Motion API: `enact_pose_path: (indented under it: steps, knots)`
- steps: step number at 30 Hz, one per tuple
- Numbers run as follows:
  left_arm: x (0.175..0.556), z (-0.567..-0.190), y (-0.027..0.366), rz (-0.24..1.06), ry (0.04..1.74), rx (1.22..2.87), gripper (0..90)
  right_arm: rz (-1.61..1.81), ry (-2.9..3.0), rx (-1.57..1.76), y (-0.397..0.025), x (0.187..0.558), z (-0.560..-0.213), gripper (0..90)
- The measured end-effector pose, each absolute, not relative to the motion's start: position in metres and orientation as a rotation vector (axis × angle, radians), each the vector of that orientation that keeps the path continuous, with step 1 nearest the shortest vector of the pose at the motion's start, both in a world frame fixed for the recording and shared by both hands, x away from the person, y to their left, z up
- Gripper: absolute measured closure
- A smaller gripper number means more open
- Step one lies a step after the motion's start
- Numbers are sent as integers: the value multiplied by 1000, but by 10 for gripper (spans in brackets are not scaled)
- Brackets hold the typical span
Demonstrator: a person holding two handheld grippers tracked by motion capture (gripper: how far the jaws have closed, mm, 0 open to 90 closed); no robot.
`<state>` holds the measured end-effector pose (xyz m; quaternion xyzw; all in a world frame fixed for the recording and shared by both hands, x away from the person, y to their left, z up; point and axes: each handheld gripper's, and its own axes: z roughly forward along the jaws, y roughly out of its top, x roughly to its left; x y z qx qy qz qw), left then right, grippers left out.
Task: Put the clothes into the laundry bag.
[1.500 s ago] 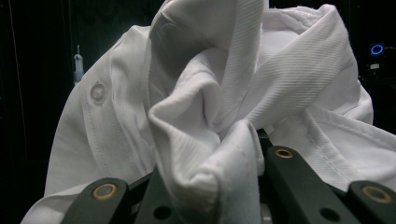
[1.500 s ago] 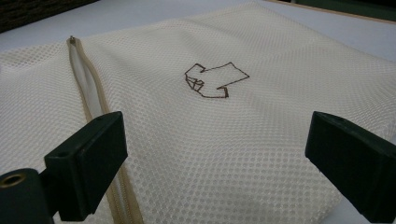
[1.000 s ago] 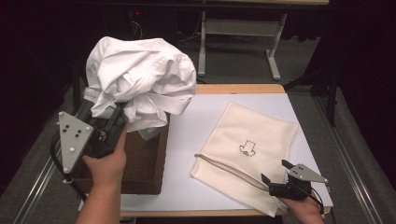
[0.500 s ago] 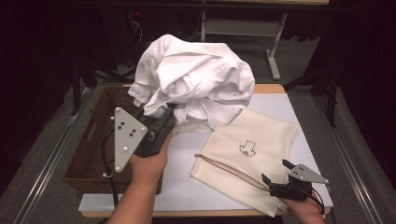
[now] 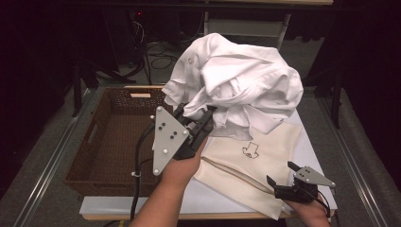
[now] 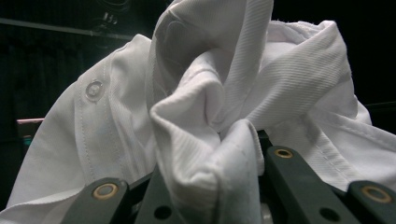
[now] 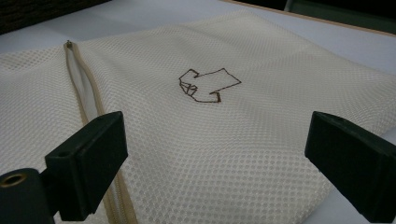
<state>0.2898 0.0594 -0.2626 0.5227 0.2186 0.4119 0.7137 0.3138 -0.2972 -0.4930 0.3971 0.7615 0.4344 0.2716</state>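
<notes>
A crumpled white shirt [image 5: 236,82] hangs in the air over the middle of the table, and my left gripper [image 5: 196,118] is shut on a fold of it. Close up, the white shirt [image 6: 224,116] bunches between the black jaws, a button showing at left. A cream mesh laundry bag [image 5: 250,161] with a zipper and a small shirt drawing lies flat on the white table top [image 5: 307,142]. My right gripper [image 5: 283,175] stands open at the bag's near right corner. Its two jaws stand wide apart over the mesh laundry bag [image 7: 210,140], with the zipper [image 7: 81,98] at left.
A brown wicker basket [image 5: 104,142] sits on the left half of the table, with its inside bare. Metal rails run along both table sides. Behind the table stand a desk frame and cables on a dark floor.
My left gripper has carried the white shirt from above the basket rightward, and it now hangs over the bag's far edge. The right gripper has stayed put.
</notes>
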Motion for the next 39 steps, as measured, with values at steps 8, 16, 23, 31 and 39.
enact_pose_path:
  steps: [8,16,23,31,39]
  knots:
    - [289,-265,38,856,460,1162,783,1173,2047,1062,-298,314,-492,63]
    - [290,-269,25,829,452,1173,783,1178,2040,1068,-298,313,-491,63]
    - [293,-277,22,814,467,1188,783,1181,2035,1067,-299,313,-491,63]
    - [286,-287,45,838,483,1180,783,1177,2040,1064,-299,313,-492,63]
    - [278,-315,93,851,590,1241,782,1174,2047,1061,-297,314,-493,74]
